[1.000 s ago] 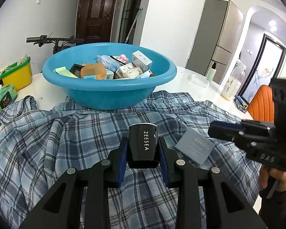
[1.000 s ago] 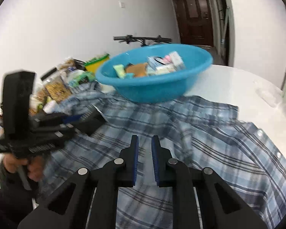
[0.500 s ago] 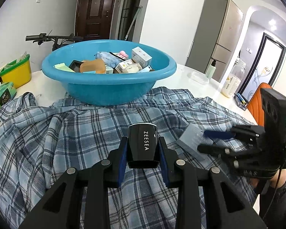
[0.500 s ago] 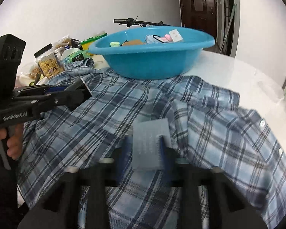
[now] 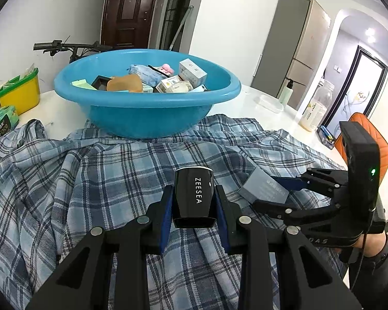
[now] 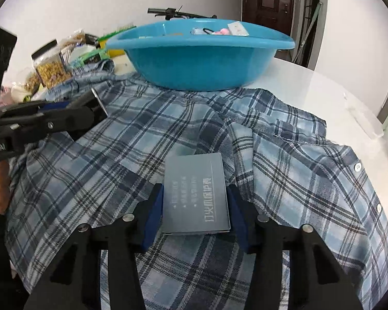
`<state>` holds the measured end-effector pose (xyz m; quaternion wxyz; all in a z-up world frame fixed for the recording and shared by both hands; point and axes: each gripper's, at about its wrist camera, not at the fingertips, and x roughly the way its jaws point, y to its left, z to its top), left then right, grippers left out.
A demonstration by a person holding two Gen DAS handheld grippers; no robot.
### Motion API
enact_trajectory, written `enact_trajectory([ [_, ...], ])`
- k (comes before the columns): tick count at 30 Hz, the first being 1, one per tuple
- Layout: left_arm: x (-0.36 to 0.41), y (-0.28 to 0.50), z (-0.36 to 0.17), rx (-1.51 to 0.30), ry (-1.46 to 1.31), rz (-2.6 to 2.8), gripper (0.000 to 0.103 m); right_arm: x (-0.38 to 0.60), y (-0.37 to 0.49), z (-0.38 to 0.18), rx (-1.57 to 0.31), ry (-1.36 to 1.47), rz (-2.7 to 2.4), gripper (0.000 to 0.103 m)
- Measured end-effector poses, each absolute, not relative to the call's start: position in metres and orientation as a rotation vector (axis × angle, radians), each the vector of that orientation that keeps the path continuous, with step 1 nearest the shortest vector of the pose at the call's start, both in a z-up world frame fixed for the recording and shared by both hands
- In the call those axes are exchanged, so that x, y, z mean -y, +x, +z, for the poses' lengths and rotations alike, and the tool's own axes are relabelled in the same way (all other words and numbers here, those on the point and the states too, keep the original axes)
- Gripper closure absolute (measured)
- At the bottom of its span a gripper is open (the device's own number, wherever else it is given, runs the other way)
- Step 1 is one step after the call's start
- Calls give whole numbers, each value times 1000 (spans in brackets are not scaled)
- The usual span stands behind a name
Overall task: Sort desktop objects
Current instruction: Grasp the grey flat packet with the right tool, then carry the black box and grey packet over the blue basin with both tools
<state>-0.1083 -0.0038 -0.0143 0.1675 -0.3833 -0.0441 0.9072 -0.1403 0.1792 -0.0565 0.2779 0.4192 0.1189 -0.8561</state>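
Note:
My left gripper (image 5: 194, 204) is shut on a black ZEESEA box (image 5: 193, 196) and holds it above the plaid shirt (image 5: 116, 175). My right gripper (image 6: 195, 201) is open, its fingers on either side of a flat grey box (image 6: 196, 193) that lies on the shirt (image 6: 284, 168); small gaps show at both pads. That grey box (image 5: 262, 189) and the right gripper (image 5: 271, 193) also show at the right of the left wrist view. A blue basin (image 5: 147, 103) with several small boxes stands beyond the shirt; it also shows in the right wrist view (image 6: 201, 56).
A yellow tub (image 5: 19, 93) and a green tissue pack (image 5: 1, 124) stand at the left. Food jars (image 6: 51, 64) stand left of the basin. A bottle (image 5: 314, 108) and a clear lid (image 5: 269, 102) sit on the white table at the right. An orange chair (image 5: 362, 134) is beyond the edge.
My right gripper has opened, come down to the shirt and moved around the grey box. My left gripper has held still with the black box.

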Motion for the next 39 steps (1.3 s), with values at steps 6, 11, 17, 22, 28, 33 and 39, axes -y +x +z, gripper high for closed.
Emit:
enact_trajectory([
  [6, 5, -108, -13, 133, -1082, 2581, 71, -177, -138, -53, -334, 1115, -2317, 57],
  [11, 11, -108, -3, 147, -1057, 2606, 71, -189, -129, -23, -238, 1026, -2320, 57],
  [17, 15, -105, 23, 139, -1002, 2644, 71, -191, -127, 21, -195, 907, -2331, 57],
  [22, 14, -105, 53, 101, -945, 2679, 71, -183, -138, 52, -177, 828, -2337, 57],
  [28, 14, -118, 83, 70, -897, 2709, 71, -171, -161, 80, -141, 769, -2334, 57],
  [33, 16, -139, 103, 71, -880, 2732, 71, -164, -188, 102, -92, 730, -2334, 57],
  [39, 18, -166, 123, 66, -846, 2759, 71, -156, -221, 124, -58, 697, -2338, 57],
])
